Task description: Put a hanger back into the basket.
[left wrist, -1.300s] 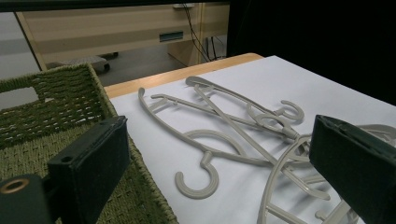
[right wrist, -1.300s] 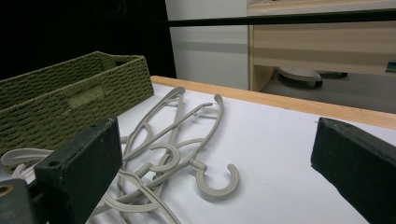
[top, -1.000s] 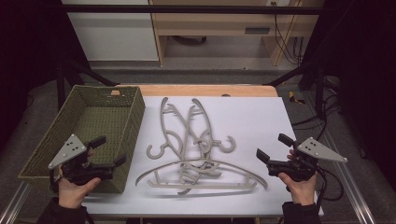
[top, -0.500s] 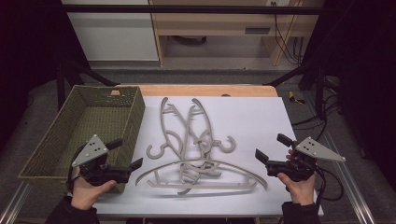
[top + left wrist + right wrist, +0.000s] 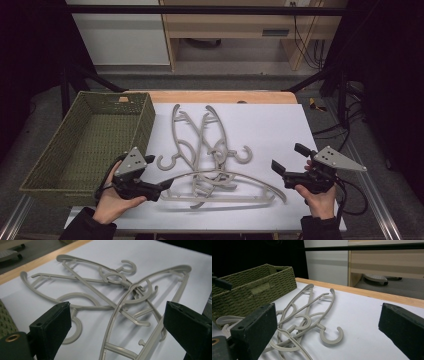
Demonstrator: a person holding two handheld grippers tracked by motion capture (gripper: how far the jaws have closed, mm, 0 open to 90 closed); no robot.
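Tangled grey hangers (image 5: 210, 155) lay on the table (image 5: 270, 125) right of the basket (image 5: 90, 145), overlaps hard to separate, left hand-held gripper (image 5: 162, 187) released at their near-left end, right hand-held gripper (image 5: 290, 162) released, well apart to their right.

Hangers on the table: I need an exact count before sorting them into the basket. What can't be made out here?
- hangers: high view, the pile overlaps, so where one ends and the next begins is unclear.
- nearest hanger: left gripper view, its lower part is cut off by the bottom edge and the open jaws.
- basket: right gripper view, its inside is hidden by its own wall.
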